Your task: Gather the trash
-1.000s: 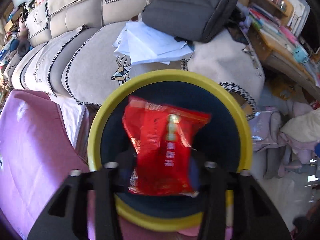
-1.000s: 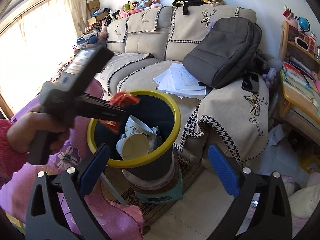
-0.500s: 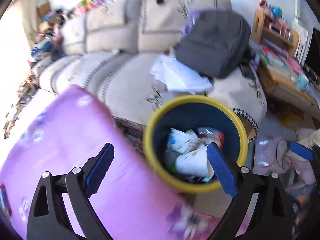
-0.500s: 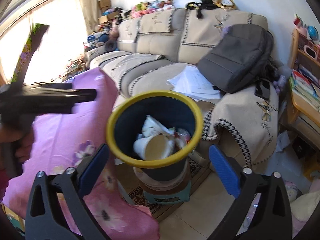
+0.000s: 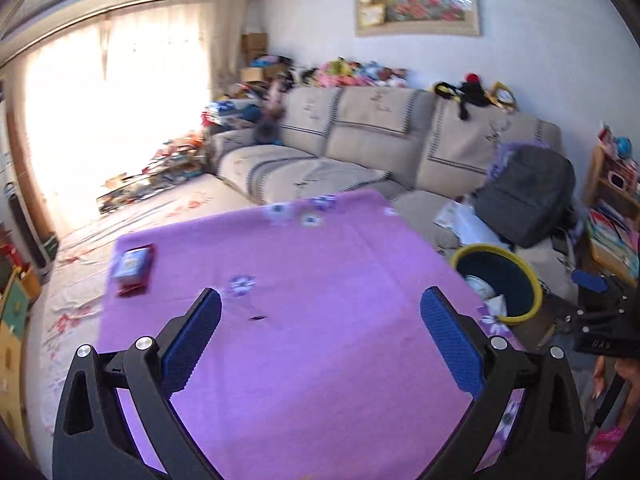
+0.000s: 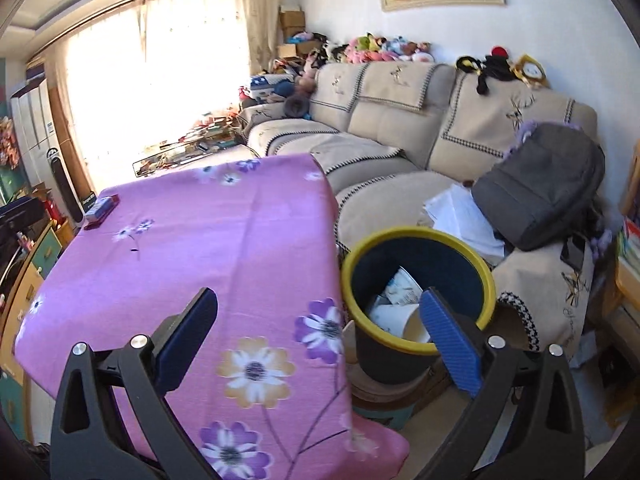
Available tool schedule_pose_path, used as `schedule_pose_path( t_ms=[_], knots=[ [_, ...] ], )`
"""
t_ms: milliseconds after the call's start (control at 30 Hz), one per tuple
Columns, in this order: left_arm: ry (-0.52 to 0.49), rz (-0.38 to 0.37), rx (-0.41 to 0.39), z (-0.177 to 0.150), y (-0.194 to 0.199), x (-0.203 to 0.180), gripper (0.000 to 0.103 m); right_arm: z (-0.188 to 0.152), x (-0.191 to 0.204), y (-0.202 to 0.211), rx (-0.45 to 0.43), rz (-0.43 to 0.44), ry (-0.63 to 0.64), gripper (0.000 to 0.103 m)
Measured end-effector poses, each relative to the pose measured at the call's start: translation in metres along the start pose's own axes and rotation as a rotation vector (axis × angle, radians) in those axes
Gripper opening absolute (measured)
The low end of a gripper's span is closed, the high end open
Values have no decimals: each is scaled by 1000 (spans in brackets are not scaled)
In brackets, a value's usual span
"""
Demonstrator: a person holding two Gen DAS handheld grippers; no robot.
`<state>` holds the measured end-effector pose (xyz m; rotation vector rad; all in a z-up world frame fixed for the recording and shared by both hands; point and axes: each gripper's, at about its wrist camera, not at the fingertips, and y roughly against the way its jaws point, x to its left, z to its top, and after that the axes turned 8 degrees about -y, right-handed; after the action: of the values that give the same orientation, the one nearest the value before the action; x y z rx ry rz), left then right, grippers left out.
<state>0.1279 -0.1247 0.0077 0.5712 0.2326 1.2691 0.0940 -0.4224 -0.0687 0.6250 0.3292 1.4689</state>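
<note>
The yellow-rimmed dark bin [image 6: 418,280] stands right of the table and holds white cups and paper; it also shows in the left wrist view [image 5: 498,276]. A small blue and red packet [image 5: 132,266] lies at the far left of the purple tablecloth [image 5: 320,300]; it shows in the right wrist view too [image 6: 102,206]. My left gripper [image 5: 318,340] is open and empty above the table, facing the cloth. My right gripper [image 6: 318,344] is open and empty, over the table's right edge beside the bin. The right gripper's tip [image 5: 592,284] shows at the right edge of the left wrist view.
A beige sofa [image 6: 380,136] runs behind the table and bin, with a grey backpack [image 6: 544,184] and loose papers [image 6: 460,212] on it. Shelves with books [image 5: 612,224] stand at the right. Clutter lies by the bright window [image 6: 160,80].
My left gripper let the red snack bag go into the bin, opened, and swung left and up to face the table. My right gripper drew back and rose a little.
</note>
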Motion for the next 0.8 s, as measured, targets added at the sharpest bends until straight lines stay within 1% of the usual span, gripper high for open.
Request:
schedule_pose_path(
  t_ms=[100, 233, 400, 567, 800],
  knots=[
    [43, 49, -20, -18, 32, 33, 98, 1, 21, 13, -20, 12, 12, 96],
    [92, 103, -28, -42, 63, 65, 98, 0, 41, 32, -48, 11, 24, 96],
    [170, 122, -23, -72, 83, 92, 98, -6, 56, 47, -64, 0, 30, 96],
    [179, 152, -6, -90, 88, 97, 98, -10, 65, 52, -67, -2, 38, 96],
    [166, 166, -17, -89, 93, 89, 98, -11, 67, 57, -77, -1, 40, 96]
  ],
)
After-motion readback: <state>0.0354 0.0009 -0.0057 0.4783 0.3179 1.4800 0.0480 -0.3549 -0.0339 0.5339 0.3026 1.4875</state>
